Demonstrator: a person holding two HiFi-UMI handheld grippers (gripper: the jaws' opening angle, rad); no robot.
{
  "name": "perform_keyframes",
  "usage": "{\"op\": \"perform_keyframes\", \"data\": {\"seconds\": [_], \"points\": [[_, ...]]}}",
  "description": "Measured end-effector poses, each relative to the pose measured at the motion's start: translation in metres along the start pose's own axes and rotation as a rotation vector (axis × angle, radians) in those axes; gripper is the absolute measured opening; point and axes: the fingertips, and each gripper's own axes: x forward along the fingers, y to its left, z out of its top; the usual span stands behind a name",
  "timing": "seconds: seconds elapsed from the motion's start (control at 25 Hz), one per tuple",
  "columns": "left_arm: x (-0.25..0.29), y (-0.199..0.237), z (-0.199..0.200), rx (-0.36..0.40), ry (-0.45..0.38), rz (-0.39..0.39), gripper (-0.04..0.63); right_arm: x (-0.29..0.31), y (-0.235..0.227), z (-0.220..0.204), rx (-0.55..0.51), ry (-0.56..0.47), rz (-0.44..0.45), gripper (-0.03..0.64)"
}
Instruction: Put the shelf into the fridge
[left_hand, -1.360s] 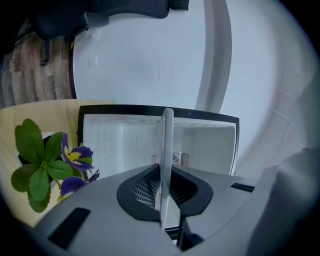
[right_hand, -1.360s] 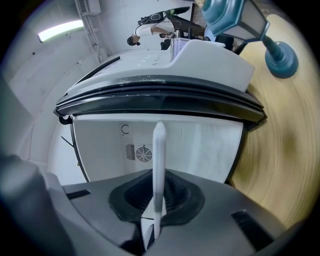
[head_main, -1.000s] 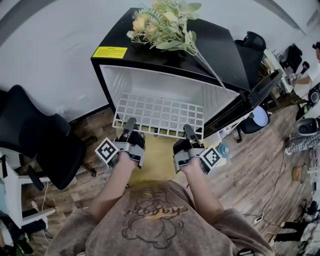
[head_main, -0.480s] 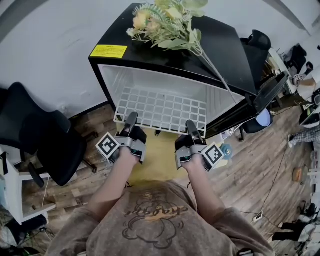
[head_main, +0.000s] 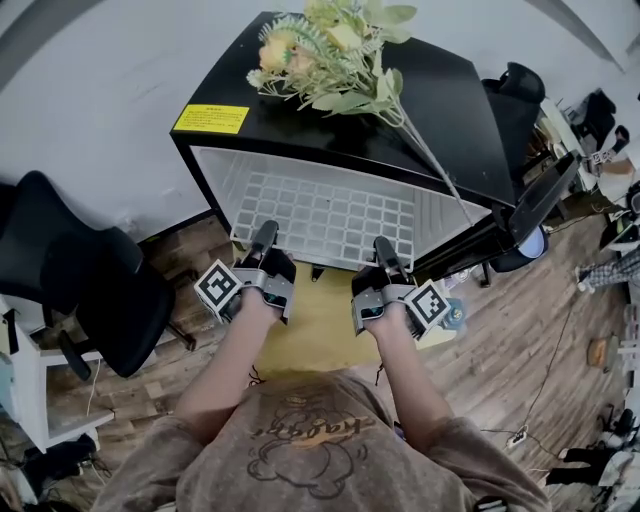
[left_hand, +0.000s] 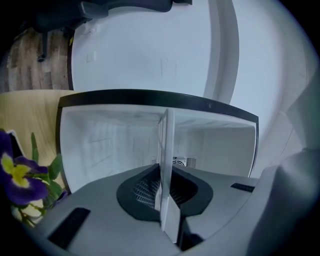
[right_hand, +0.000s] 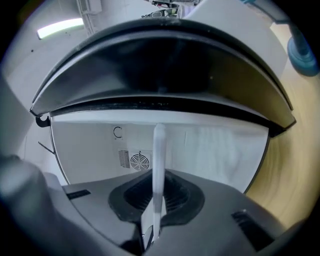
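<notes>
The left gripper (head_main: 264, 238) is clamped on the front edge of the white wire shelf (head_main: 322, 214), whose edge shows as a thin white strip pinched between its jaws in the left gripper view. The right gripper (head_main: 384, 246) grips the same front edge further right, and its own view shows the jaws closed on the strip.

The shelf lies level at the centre of the head view. Most of its grid is already inside the white cavity of the black mini fridge (head_main: 455, 115), with only the front edge at the opening. I judge the task nearly done: what remains is the last push to seat the shelf, then letting go.

The cavity looks bare apart from a fan vent (right_hand: 135, 160) on the back wall. The door (head_main: 537, 197) stands open at the right. Artificial flowers (head_main: 335, 48) lie on top, with a stem (head_main: 432, 160) slanting across the opening's upper right. An office chair (head_main: 75, 285) stands at the left, well apart.
</notes>
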Motion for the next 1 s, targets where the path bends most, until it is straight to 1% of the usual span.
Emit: {"op": "perform_keyframes", "data": {"seconds": [0.36,0.6,0.72,1.0], "points": [[0.015,0.002,0.004,-0.006,-0.008,0.011,0.051,0.014,0.001,0.006,0.004,-0.024,-0.01,0.028],[0.015,0.001,0.005,-0.016,-0.021,0.005,0.051,0.014,0.001,0.006,0.013,-0.024,0.002,0.029],[0.014,0.002,0.005,-0.026,-0.026,0.0,0.051,0.014,0.002,0.006,0.024,-0.017,0.011,0.017],[0.008,0.003,0.004,-0.05,-0.053,0.024,0.051,0.009,0.003,0.005,0.043,-0.029,0.009,0.018]]}}
